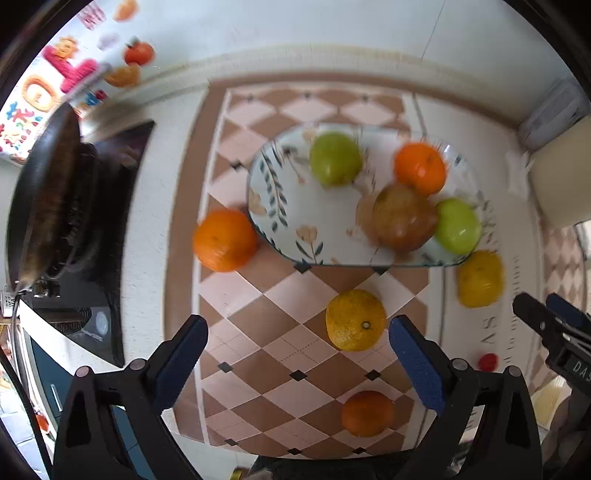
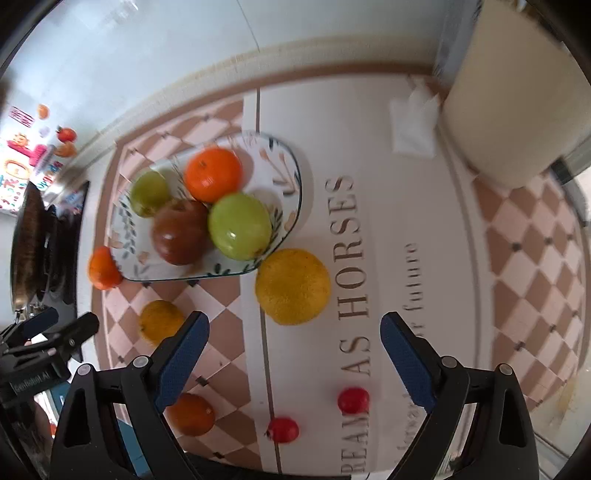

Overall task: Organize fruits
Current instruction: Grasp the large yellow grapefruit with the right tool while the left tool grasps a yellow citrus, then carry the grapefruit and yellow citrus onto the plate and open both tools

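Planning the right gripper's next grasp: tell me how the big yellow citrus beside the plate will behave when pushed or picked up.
The yellow citrus looks round and lies free on the flat mat, so a push would probably roll it. Its pebbled rind should grip well. It looks firm, filling much of the right gripper's open jaws.

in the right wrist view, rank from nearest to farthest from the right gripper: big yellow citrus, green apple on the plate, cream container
1. big yellow citrus, just ahead of the right gripper, on the mat.
2. green apple, beyond it on the plate.
3. cream container, far back right.

White wall [image 1: 332,22], checkered mat [image 1: 266,302]
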`<state>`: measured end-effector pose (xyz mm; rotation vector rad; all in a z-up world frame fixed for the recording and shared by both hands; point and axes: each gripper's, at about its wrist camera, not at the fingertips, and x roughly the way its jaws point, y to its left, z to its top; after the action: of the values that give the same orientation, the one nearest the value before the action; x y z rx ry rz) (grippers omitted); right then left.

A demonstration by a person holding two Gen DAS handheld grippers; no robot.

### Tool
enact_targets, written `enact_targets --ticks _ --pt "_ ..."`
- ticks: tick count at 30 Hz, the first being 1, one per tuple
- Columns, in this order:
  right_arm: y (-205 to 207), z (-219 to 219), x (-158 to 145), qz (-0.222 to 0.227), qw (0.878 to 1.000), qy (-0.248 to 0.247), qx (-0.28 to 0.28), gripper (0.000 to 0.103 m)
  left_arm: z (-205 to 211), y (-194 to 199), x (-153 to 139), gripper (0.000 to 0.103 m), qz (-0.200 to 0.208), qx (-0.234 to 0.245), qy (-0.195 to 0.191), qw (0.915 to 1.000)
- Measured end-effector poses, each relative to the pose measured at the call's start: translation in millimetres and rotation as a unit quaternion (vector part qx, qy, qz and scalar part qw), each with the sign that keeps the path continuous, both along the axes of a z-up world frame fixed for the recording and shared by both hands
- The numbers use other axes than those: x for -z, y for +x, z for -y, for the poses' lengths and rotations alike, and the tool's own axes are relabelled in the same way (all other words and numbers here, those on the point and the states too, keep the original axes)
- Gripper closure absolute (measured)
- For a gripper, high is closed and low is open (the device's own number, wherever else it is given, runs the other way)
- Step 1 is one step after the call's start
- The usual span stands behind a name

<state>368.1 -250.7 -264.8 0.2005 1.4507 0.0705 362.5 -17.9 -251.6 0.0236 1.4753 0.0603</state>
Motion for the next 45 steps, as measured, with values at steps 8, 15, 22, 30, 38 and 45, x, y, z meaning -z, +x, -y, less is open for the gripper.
enact_targets --ticks 8,15,22,30,38,45 --pt "24 -10 56 -0.040 0.999 0.022 -0.008 0.027 31 5 56 0.003 -0.068 0.052 -0.016 0.9962" --pt "21 -13 70 -0.062 0.997 0.021 -0.031 0.038 51 0 78 0.003 -0.076 0.085 -0.016 0.9934" --pt "-16 -24 72 -0.105 0.991 0.043 -0.072 0.037 62 -9 90 0.047 -0.075 0.108 -0.003 0.9913" --pt "-18 -19 79 -0.107 0.991 0.064 -0.039 0.037 71 -11 91 0.047 -0.058 0.107 0.004 0.9926" --pt "-18 -12 77 -0.106 0.990 0.082 -0.040 0.038 51 -24 68 0.047 -0.054 0.078 -0.030 0.9950" --pt "-4 -10 34 -0.068 0.990 0.119 -0.039 0.038 15 -11 2 0.047 -0.008 0.035 -0.079 0.9963"
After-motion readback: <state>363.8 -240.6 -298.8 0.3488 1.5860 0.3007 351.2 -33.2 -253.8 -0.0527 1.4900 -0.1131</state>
